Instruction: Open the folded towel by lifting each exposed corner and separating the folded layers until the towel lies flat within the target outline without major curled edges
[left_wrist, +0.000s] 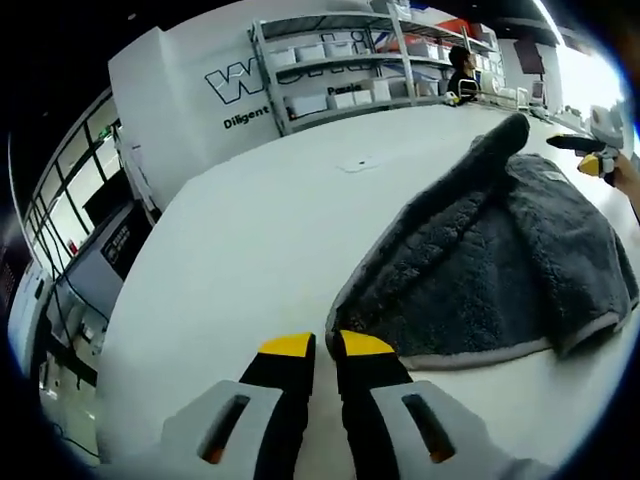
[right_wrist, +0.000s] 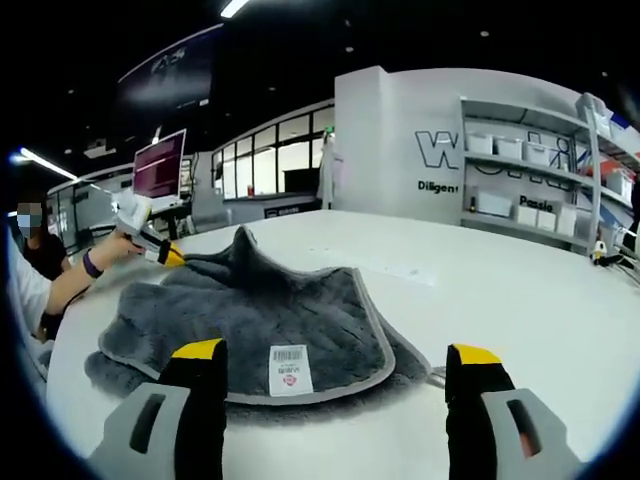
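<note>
White desk (left_wrist: 260, 230) takes up most of both views, bare apart from the towel and a small mark further out on its surface. Behind it: white wall with partial dark lettering, metal shelving (left_wrist: 340, 60) holding white bins, a person standing near the shelves in the left gripper view. Glass-walled rooms and a lit monitor (right_wrist: 160, 165) sit off to the left in the right gripper view. Grey fluffy towel (right_wrist: 250, 320) lies on the desk, still partly folded – layers overlap, pale piped edge runs around the upper flap, white barcode label (right_wrist: 290, 368) sewn near the front hem. In the left gripper view the towel (left_wrist: 500, 260) sits to the right of the fingers, one section humped up in a ridge toward its far end, front edge curling down to the desk. Left gripper (left_wrist: 327, 352): yellow-tipped black fingers nearly together, just a narrow slit between them, nothing in them, hovering over bare desk just beside the towel's near corner. Right gripper (right_wrist: 335, 355): fingers spread wide, nothing held, tips low on either side of the towel's front edge – label sits between them; can't tell if they touch the fabric. In the right gripper view the left gripper shows at the towel's far-left edge, held by a hand with a dark wristband (right_wrist: 92, 264); whether its tip touches the cloth I can't tell.
</note>
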